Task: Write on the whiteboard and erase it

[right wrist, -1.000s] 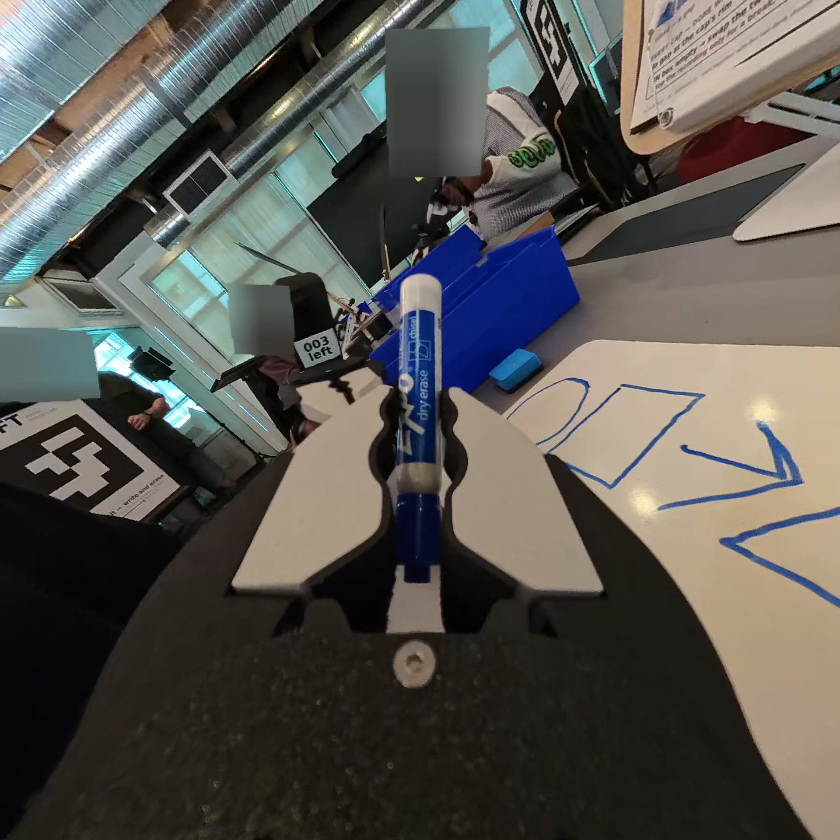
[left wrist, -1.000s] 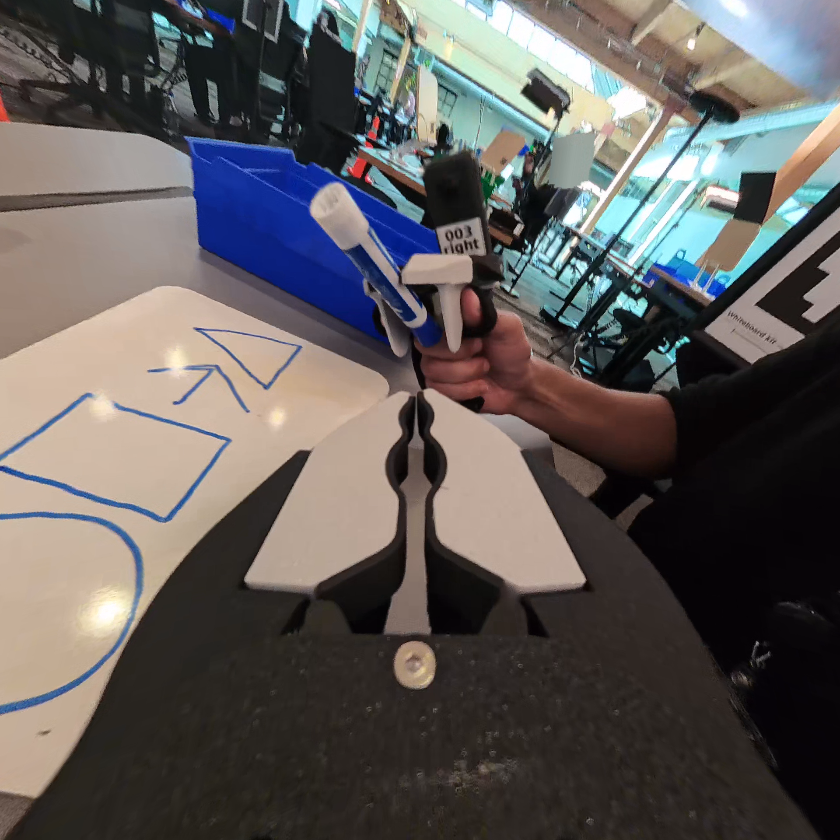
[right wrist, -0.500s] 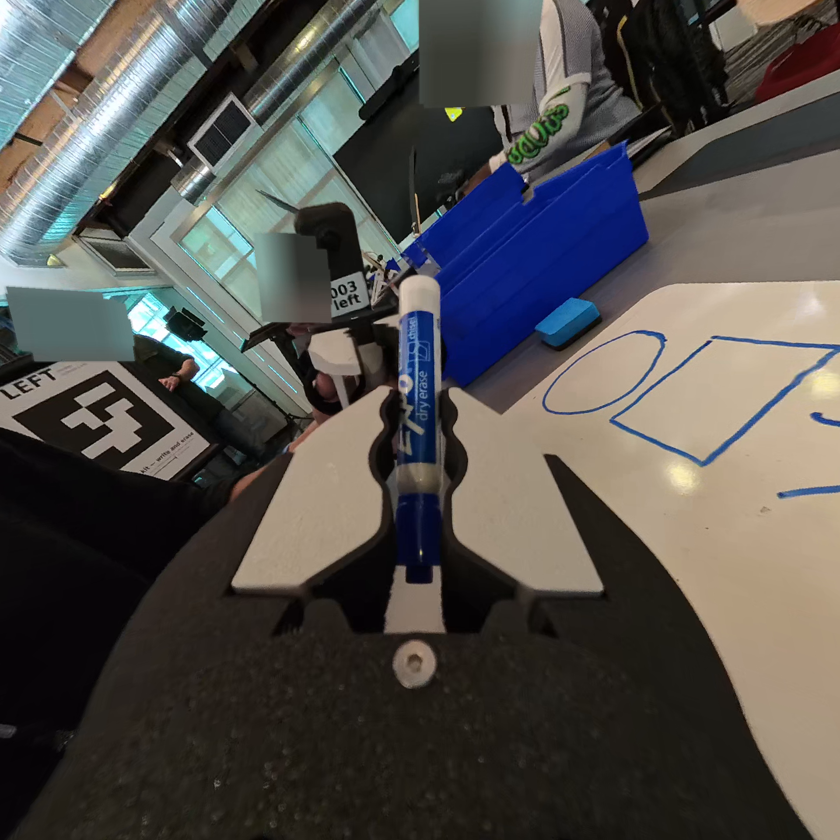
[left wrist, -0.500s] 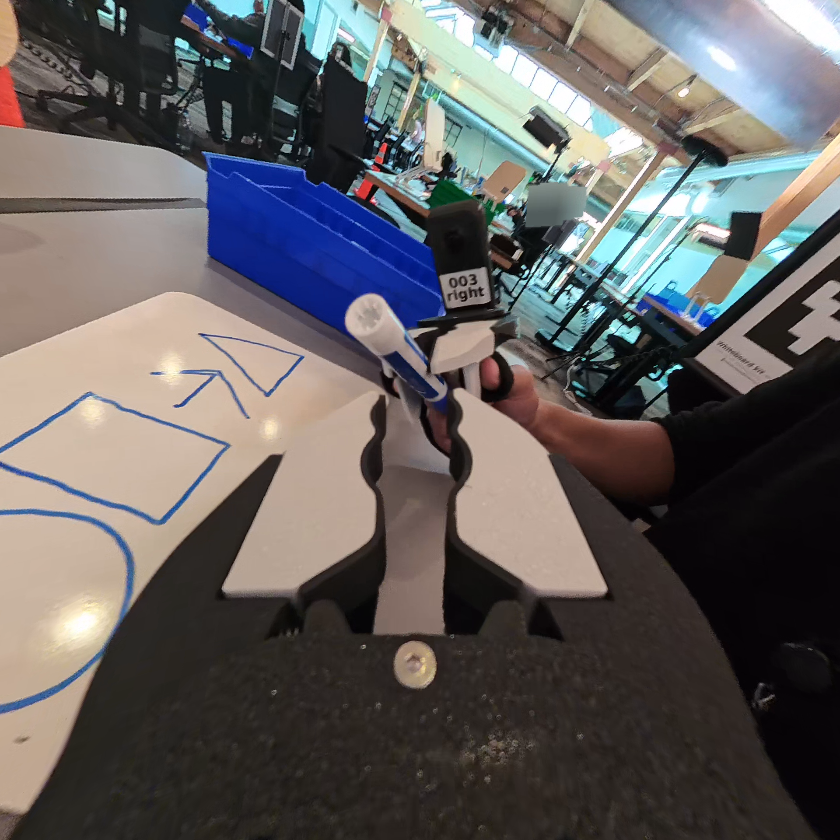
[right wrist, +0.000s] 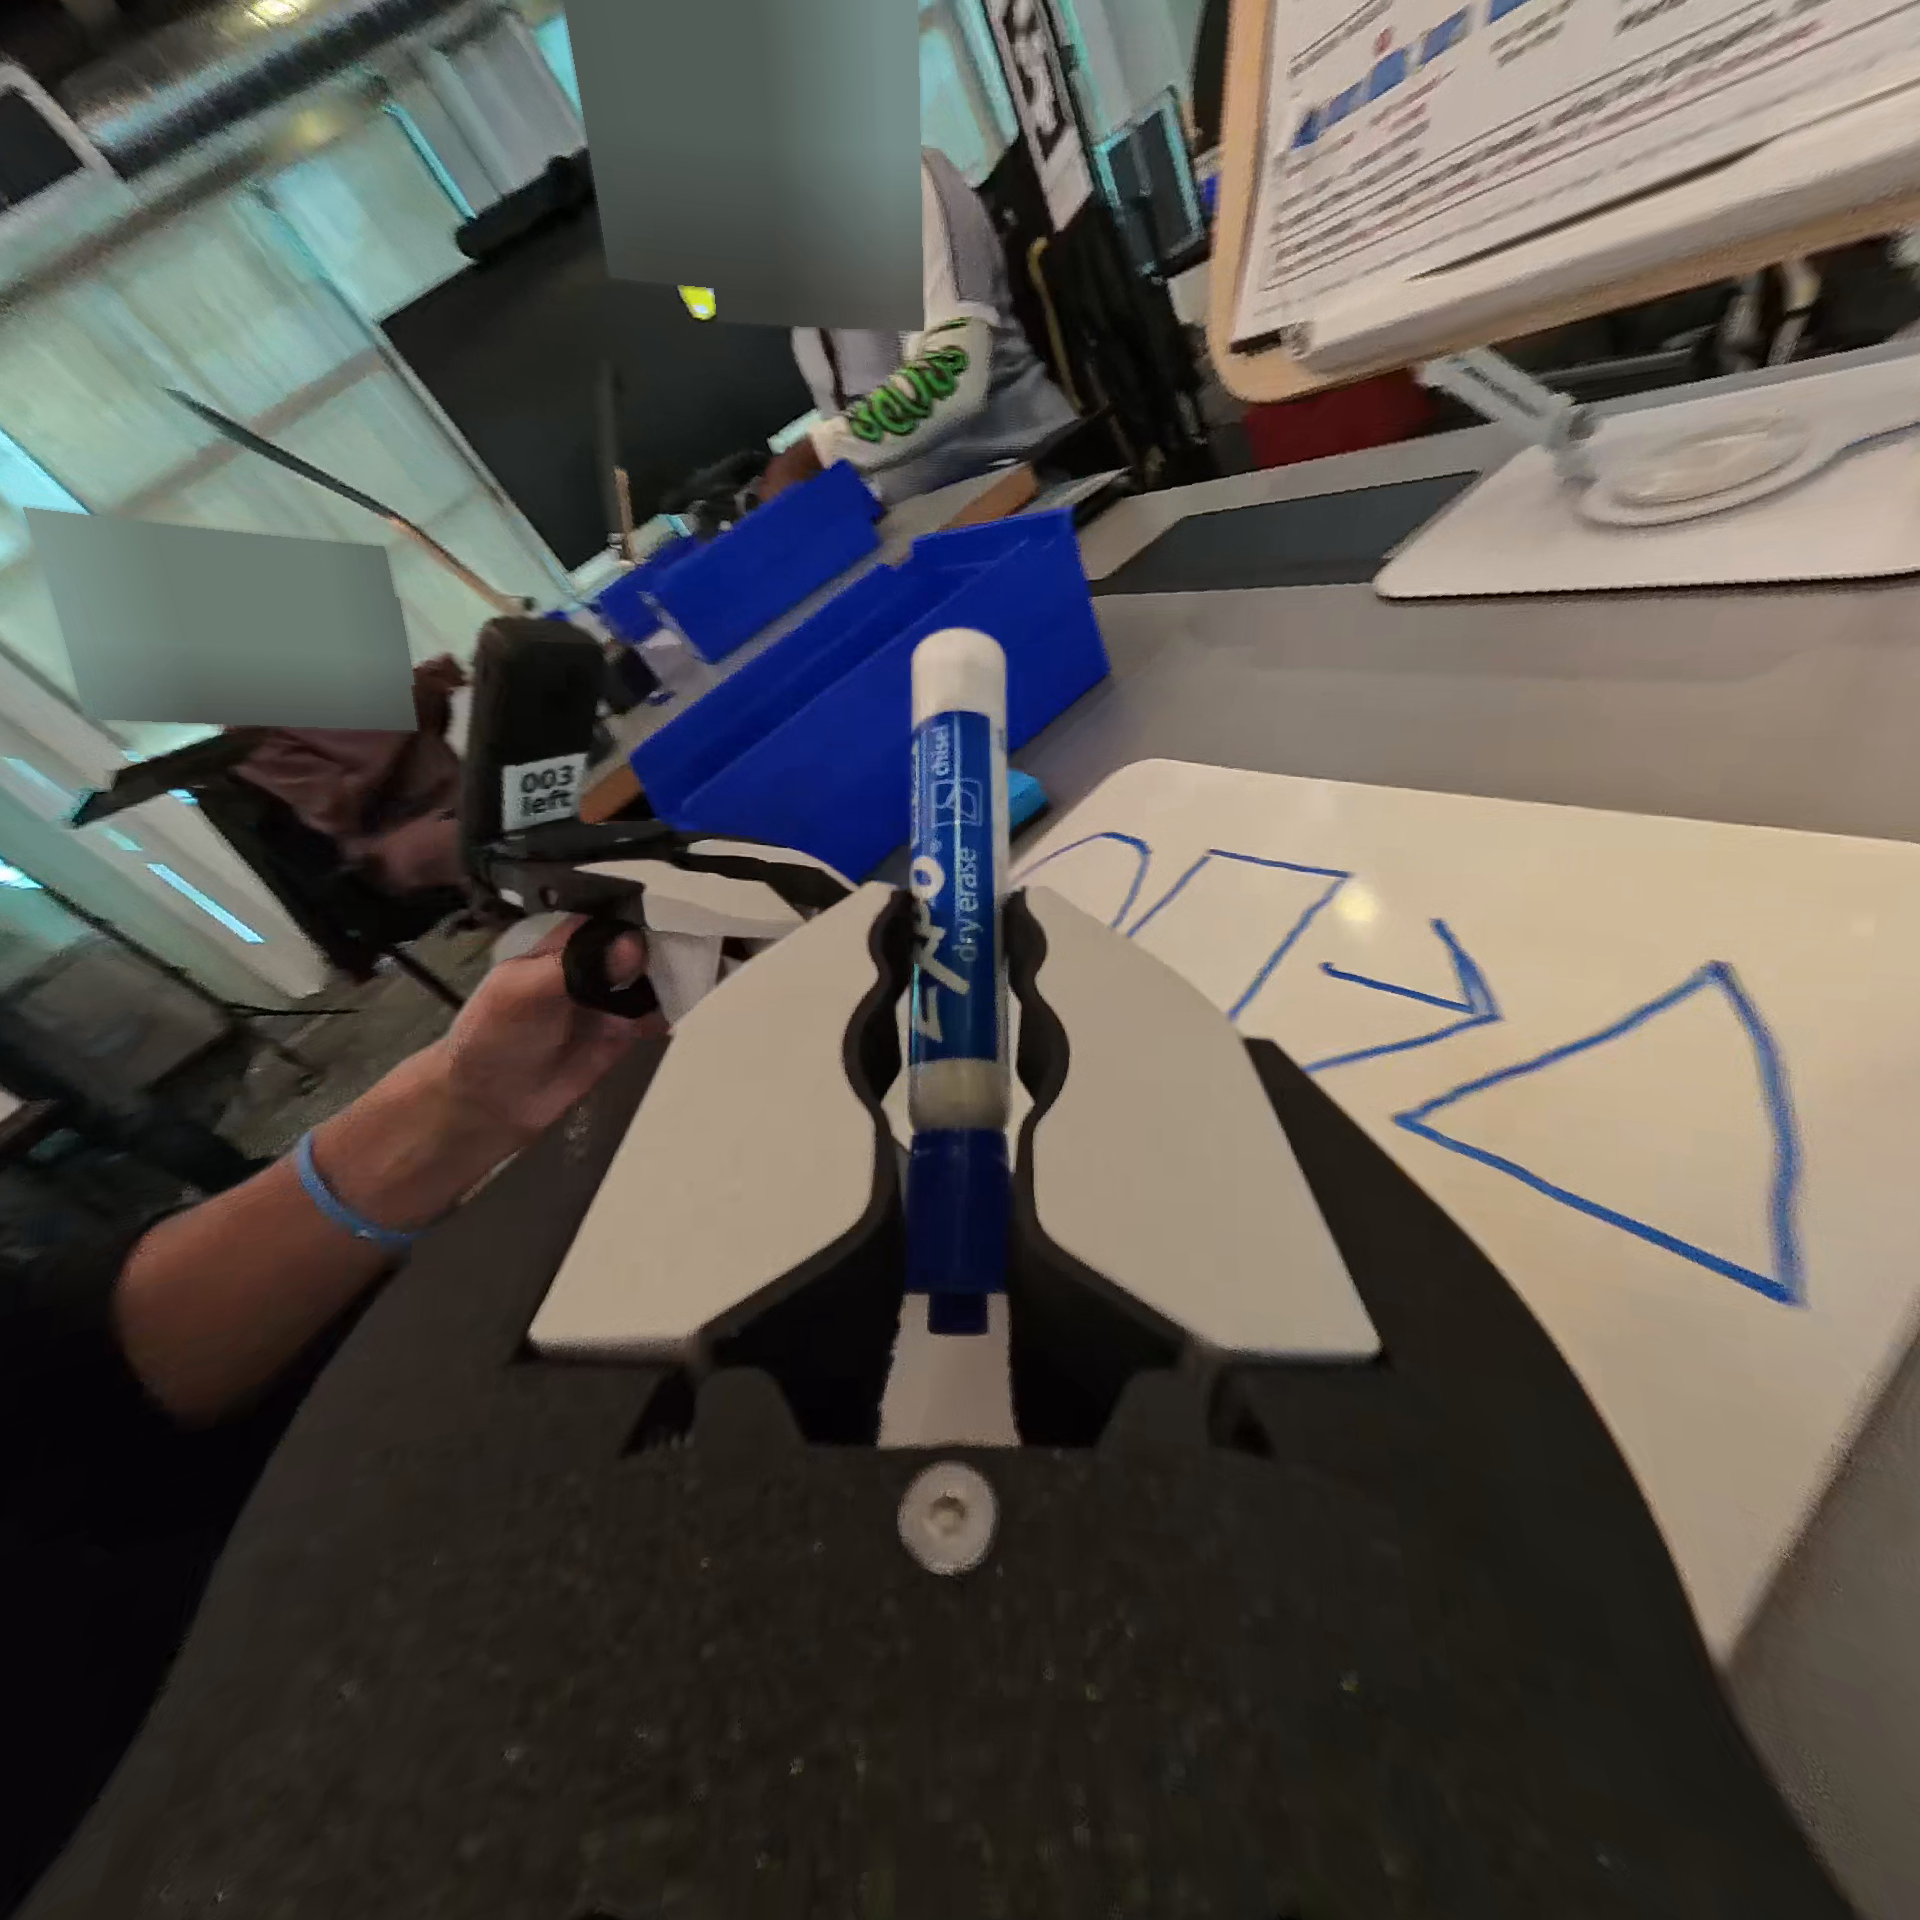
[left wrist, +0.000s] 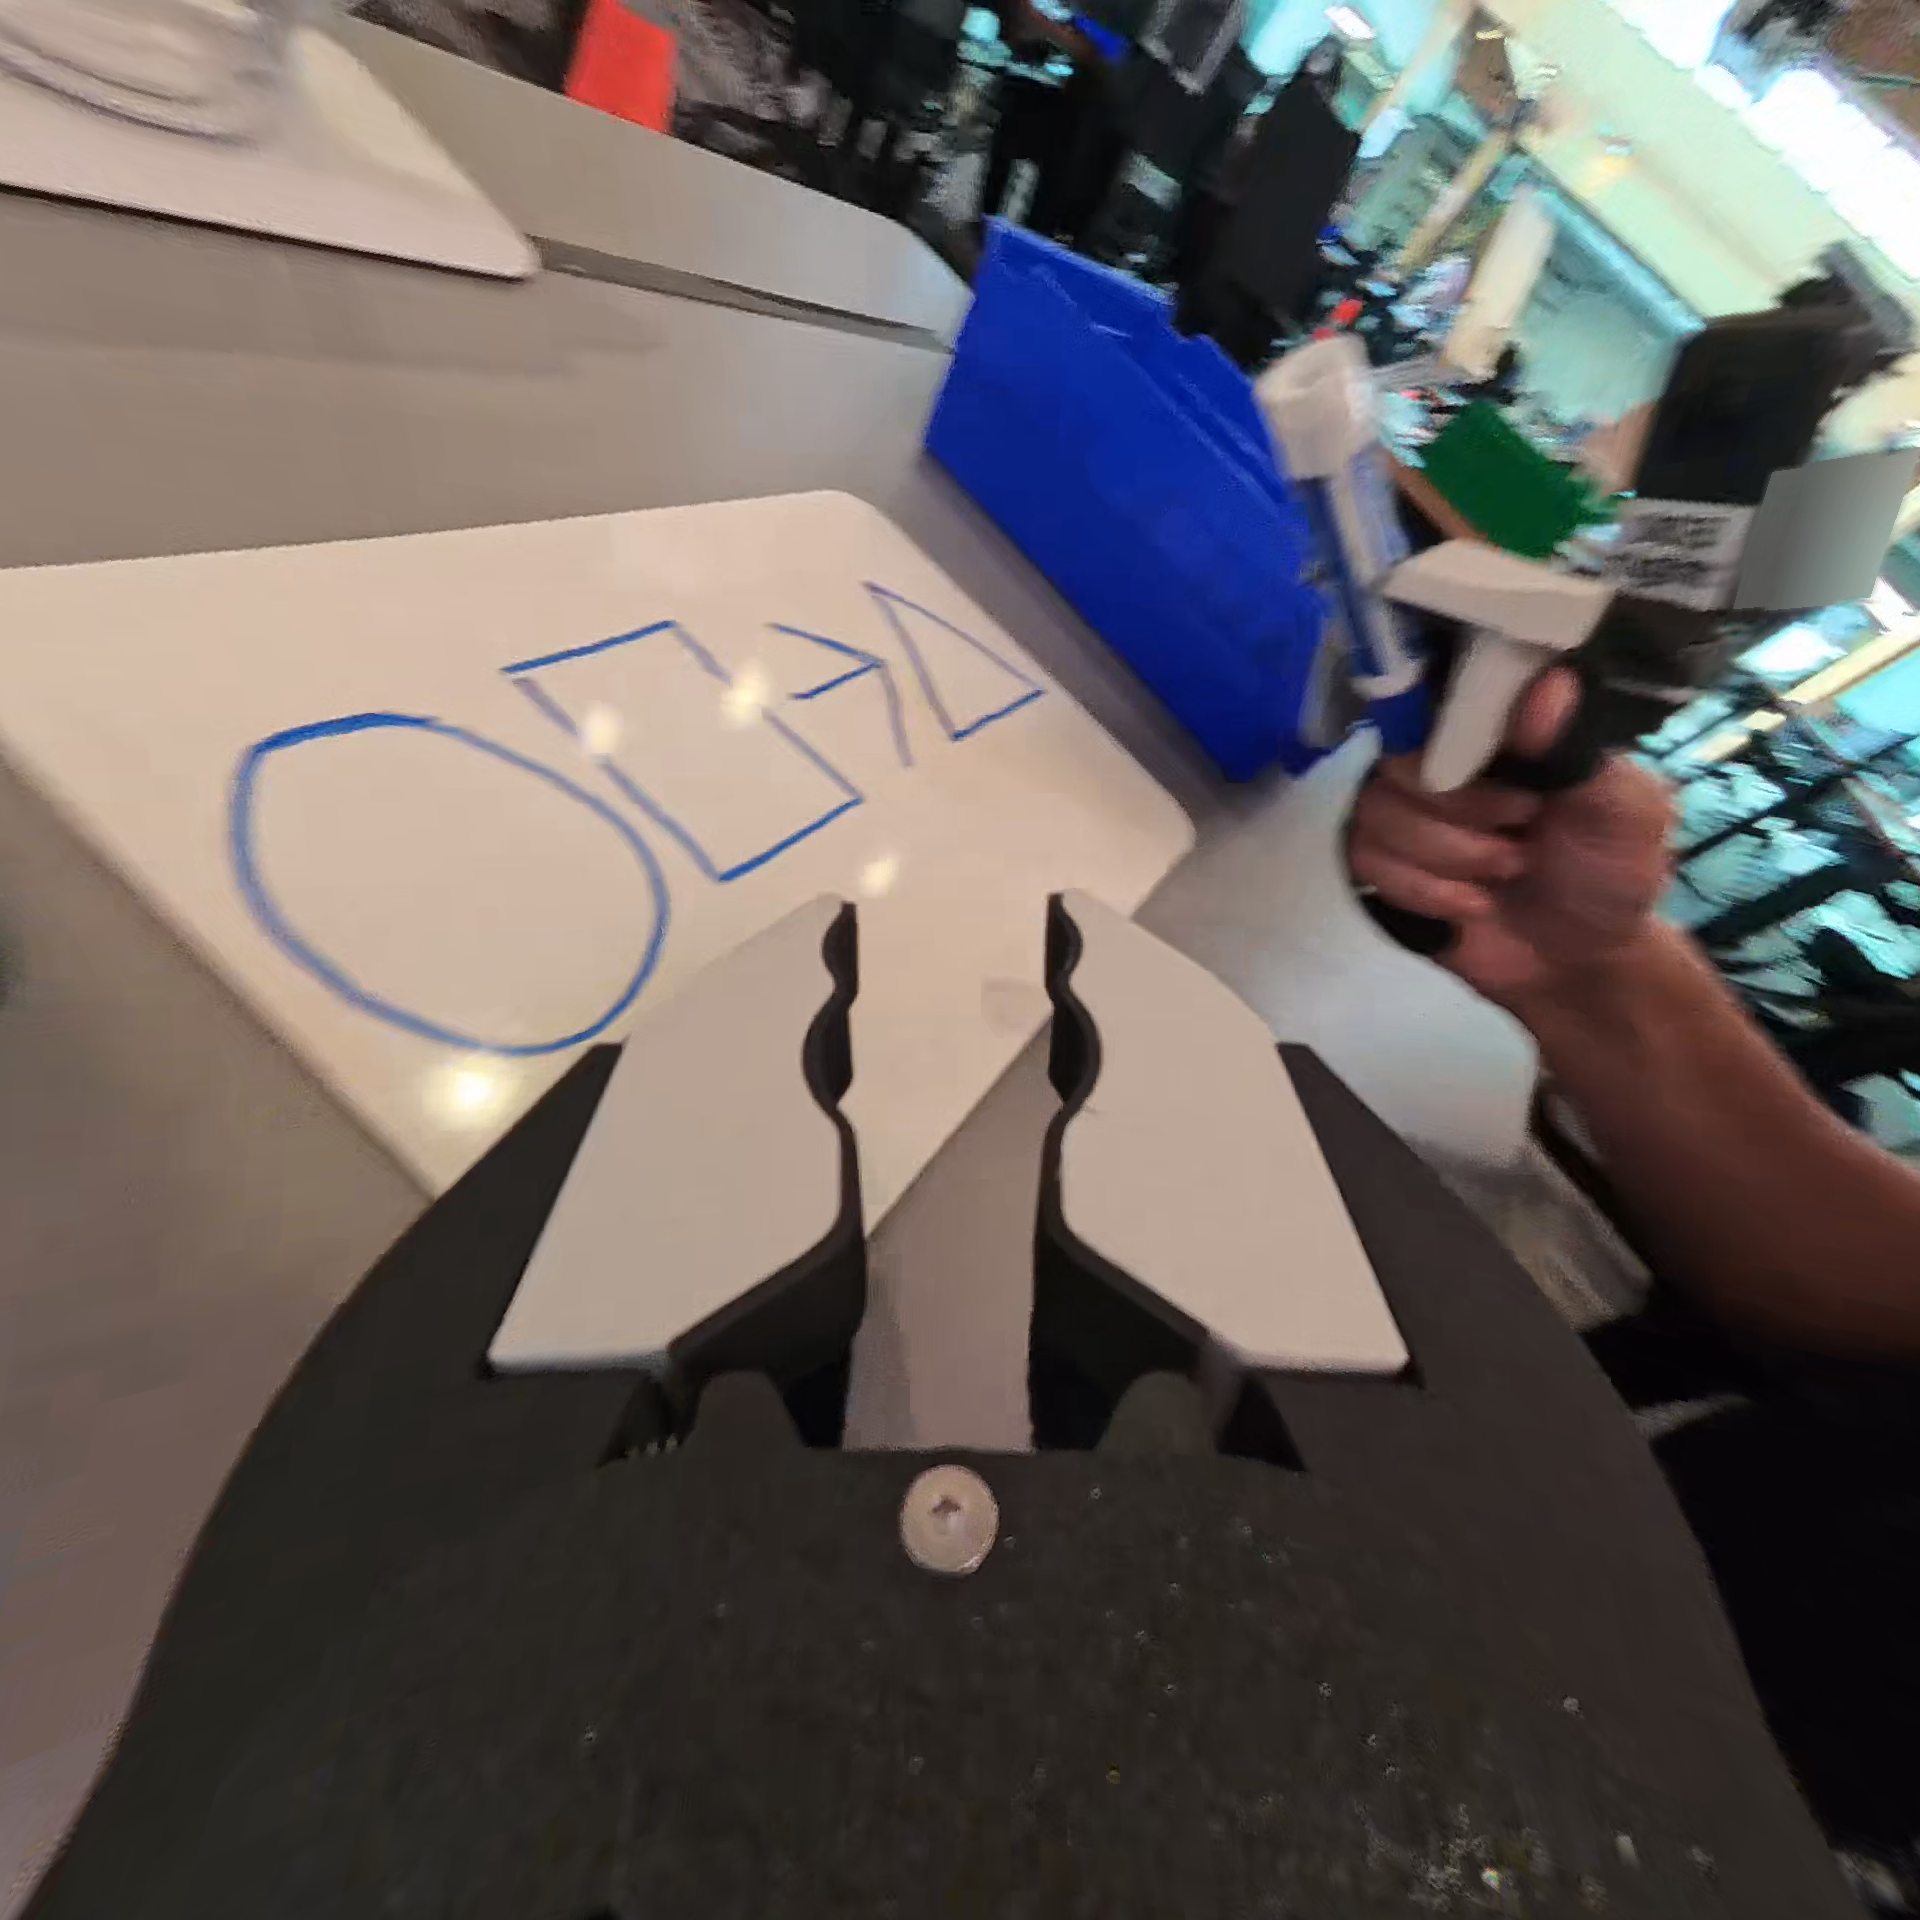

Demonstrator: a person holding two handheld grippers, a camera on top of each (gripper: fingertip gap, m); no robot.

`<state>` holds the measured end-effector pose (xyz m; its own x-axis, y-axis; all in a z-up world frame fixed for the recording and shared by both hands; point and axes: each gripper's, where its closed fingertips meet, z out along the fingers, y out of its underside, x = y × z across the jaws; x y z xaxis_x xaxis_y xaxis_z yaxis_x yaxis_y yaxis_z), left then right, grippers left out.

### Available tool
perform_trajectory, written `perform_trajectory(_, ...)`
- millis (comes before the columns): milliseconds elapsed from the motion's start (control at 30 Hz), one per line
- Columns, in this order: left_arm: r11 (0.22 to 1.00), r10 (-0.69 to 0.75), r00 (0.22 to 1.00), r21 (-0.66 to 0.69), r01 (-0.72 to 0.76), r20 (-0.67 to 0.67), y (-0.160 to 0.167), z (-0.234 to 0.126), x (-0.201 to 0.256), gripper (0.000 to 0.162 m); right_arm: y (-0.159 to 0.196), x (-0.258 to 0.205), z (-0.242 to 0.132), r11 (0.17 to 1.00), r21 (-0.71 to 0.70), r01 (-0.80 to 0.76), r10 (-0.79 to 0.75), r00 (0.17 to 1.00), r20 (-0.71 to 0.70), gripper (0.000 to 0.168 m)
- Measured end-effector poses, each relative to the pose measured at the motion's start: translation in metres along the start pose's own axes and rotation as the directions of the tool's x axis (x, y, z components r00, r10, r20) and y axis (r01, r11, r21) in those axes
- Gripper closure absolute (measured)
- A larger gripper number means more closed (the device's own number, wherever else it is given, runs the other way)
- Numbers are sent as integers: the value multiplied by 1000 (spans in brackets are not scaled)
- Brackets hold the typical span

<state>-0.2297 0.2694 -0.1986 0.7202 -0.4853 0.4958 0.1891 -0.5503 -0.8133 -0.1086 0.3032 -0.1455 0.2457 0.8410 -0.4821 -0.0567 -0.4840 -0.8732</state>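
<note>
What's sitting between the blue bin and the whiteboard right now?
In the right wrist view, a light blue eraser lies on the grey table between the blue bin and the whiteboard, partly hidden behind the marker.

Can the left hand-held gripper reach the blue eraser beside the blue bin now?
Probably yes. The left hand-held gripper is open and empty, and the eraser lies uncovered on the table between the blue bin and the whiteboard.

Left gripper (left wrist: 951,914) and right gripper (right wrist: 951,899): black speckled bodies, pale grey wedge fingers with black wavy inner edges, one silver screw each. Blue wristband (right wrist: 338,1210) on left wrist; black sleeves.
</note>
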Motion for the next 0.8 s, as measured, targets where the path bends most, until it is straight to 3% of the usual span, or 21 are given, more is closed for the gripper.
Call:
perform_trajectory(67, 1000, -8, 995, 2, 8, 96, 1, -8, -15, 127, -15, 9, -23, 999, -20, 37, -40, 993, -113, 151)
perform_trajectory(133, 999, -25, 993, 29, 22, 111, -1, -15, -19, 127, -49, 45, -72, 992, -52, 113, -125, 921, -369, 151)
perform_trajectory(200, 999, -25, 992, 30, 22, 120, 1, -16, -23, 128, -80, 100, -137, 984, -130, 120, -176, 748, -640, 151)
perform_trajectory(267, 1000, -2, 989, -11, 4, 147, 8, -14, -29, 128, -71, 160, -180, 962, -264, -63, -175, 601, -780, 151)
perform_trajectory(433, 999, 21, 979, -38, -14, 201, 10, -8, -36, 127, -23, 242, -172, 865, -365, -344, -130, 549, -826, 150)
perform_trajectory(667, 996, 64, 918, -83, -34, 391, 17, -21, -66, 126, 2, 269, -178, 821, -368, -436, -153, 453, -878, 150)
perform_trajectory(800, 998, -13, 906, -54, 39, 422, 19, -29, -77, 125, 6, 271, -179, 824, -359, -438, -133, 466, -875, 132)
